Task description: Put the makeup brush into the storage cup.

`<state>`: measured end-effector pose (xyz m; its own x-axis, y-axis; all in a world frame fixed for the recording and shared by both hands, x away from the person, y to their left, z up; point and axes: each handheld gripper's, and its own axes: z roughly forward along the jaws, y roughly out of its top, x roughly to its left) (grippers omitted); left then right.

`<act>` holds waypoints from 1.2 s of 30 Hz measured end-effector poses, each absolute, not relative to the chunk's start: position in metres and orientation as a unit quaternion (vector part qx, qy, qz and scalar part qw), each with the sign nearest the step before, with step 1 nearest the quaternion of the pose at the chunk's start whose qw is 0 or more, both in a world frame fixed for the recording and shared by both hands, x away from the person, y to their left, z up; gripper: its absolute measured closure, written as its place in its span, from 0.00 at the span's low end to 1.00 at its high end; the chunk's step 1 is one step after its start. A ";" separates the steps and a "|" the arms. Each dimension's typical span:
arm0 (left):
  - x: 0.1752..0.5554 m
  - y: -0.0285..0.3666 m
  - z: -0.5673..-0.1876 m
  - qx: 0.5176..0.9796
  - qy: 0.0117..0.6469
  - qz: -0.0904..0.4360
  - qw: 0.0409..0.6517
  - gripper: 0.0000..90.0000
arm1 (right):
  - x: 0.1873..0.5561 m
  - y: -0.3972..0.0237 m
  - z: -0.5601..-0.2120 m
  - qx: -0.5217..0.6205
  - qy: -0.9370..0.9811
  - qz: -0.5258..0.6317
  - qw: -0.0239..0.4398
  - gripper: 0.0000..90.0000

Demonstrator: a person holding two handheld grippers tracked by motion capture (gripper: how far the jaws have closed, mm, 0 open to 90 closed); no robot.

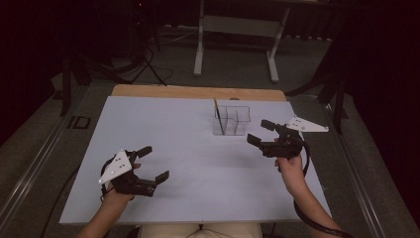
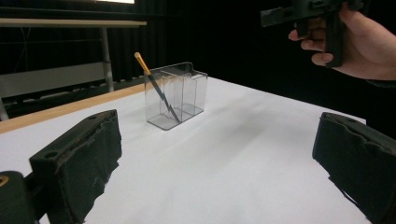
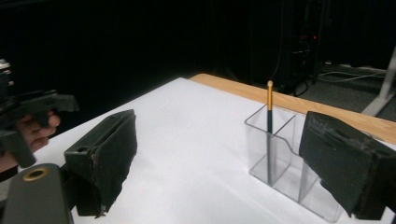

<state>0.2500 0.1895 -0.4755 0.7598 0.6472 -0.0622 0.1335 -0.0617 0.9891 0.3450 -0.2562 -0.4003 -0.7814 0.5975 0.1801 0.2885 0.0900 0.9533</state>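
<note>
**Clear organizer with one brush, both hand-held grippers spread and empty**

I see a small clear plastic organizer [image 1: 232, 120] standing on the far half of the white surface [image 1: 198, 163], a little right of centre and close to the wooden strip along the far edge. It is a see-through box divided into compartments, open at the top, with one section's wall lower than the rest. In the left gripper view the organizer [image 2: 177, 95] shows its base resting flat on the surface.

A single thin brush [image 1: 218, 118] stands in the leftmost compartment as the high view shows it. The brush has a dark lower shaft and an orange-gold upper end, and it leans, with its top sticking out above the rim. In the right gripper view the brush [image 3: 269, 126] looks nearly upright inside the nearest compartment.

My right hand-held gripper [image 1: 261, 132] hovers just right of the organizer, its two black jaws spread apart and holding nothing; the hand [image 1: 289, 163] grips it from behind. My left hand-held gripper [image 1: 153, 162] sits well apart from the organizer, over the near left part of the surface, jaws likewise wide apart and empty, pointing toward the middle.
</note>
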 end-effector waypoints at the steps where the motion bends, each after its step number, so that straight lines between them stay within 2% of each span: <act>1: 0.250 0.189 -0.475 0.699 0.279 0.205 0.625 0.03 | 0.343 -0.256 -0.401 0.303 0.727 0.603 0.126 0.13; 30: 0.250 0.189 -0.475 0.699 0.278 0.205 0.626 0.03 | 0.292 -0.260 -0.427 0.291 0.745 0.587 0.128 0.13; 36: 0.250 0.189 -0.475 0.699 0.278 0.204 0.626 0.03 | 0.291 -0.264 -0.437 0.292 0.743 0.591 0.115 0.13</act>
